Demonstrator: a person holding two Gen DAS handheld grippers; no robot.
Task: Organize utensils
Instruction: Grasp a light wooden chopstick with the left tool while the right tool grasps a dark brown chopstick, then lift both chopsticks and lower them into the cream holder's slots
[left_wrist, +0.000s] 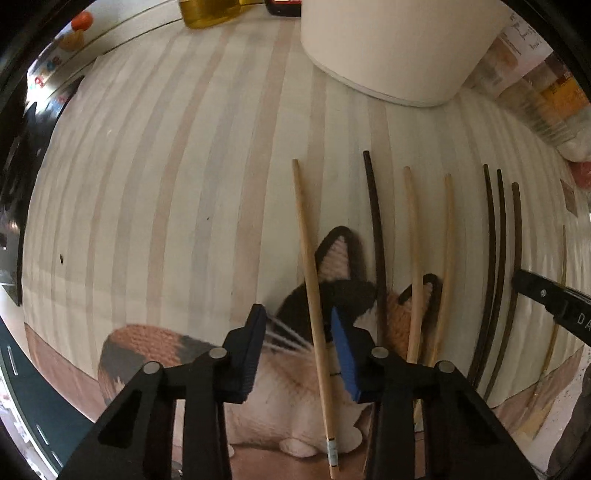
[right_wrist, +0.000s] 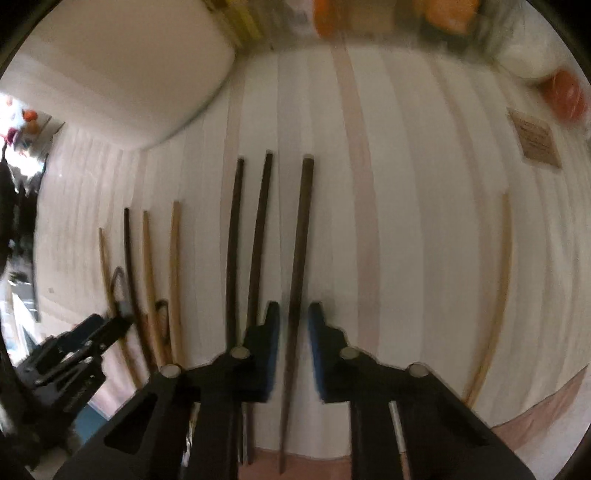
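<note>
Several light and dark chopsticks lie side by side on a striped white mat (left_wrist: 166, 184). My left gripper (left_wrist: 299, 339) points down over a light wooden chopstick (left_wrist: 308, 258) that lies between its fingers, close to the blue right pad (left_wrist: 343, 354) and apart from the left one; the jaws stand open. My right gripper (right_wrist: 294, 325) has its pads narrowly around a dark chopstick (right_wrist: 301, 240), shut on it, though blur hides the contact. Each gripper also shows at the edge of the other's view, the right gripper (left_wrist: 554, 302) and the left gripper (right_wrist: 107, 328).
A white round container (left_wrist: 399, 48) stands at the mat's far side. A knitted cat figure (left_wrist: 288, 384) lies under the near ends of the light chopsticks. One light chopstick (right_wrist: 498, 295) lies alone at the right. An oil bottle (left_wrist: 210, 11) and packages line the back.
</note>
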